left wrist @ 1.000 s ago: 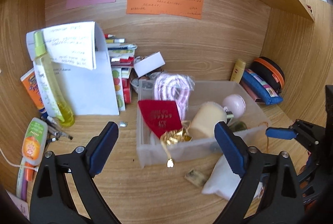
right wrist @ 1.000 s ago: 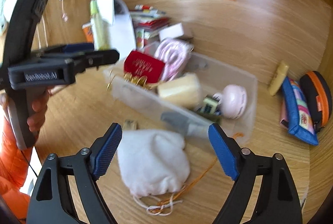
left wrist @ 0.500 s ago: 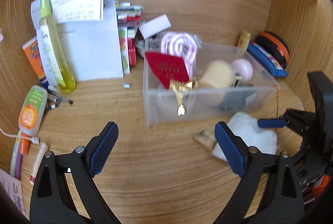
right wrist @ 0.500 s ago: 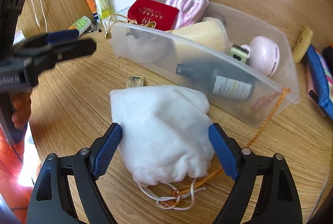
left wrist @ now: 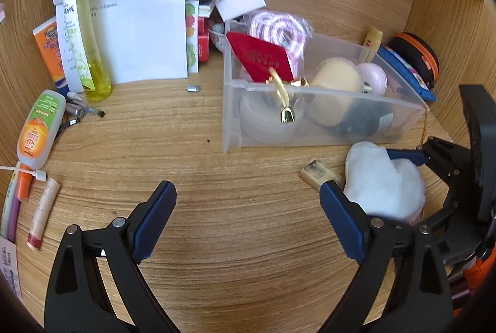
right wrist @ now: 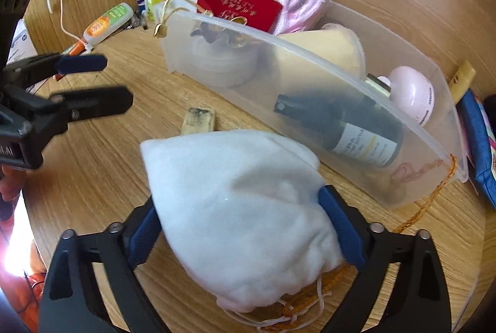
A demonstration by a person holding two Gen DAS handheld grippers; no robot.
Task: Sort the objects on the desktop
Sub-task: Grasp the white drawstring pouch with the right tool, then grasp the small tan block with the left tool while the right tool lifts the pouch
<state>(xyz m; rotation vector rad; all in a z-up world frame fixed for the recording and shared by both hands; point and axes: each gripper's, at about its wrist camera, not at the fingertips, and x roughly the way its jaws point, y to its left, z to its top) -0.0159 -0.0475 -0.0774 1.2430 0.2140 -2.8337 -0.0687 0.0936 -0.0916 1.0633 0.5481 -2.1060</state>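
Right gripper [right wrist: 245, 235] pinches soft, light white pouch [right wrist: 241, 203] mid-body, likely compressible; left gripper [left wrist: 248, 218] wide, empty.

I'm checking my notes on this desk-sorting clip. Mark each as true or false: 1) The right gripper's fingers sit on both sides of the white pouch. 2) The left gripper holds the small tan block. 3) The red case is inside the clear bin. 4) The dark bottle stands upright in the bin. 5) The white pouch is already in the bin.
1) True: the right gripper has a blue finger against each side of the white pouch.
2) False: the left gripper is open and holds nothing; the tan block lies on the desk.
3) True: the red case is propped in the clear bin.
4) False: the dark bottle lies on its side.
5) False: the pouch is on the desk in front of the bin.
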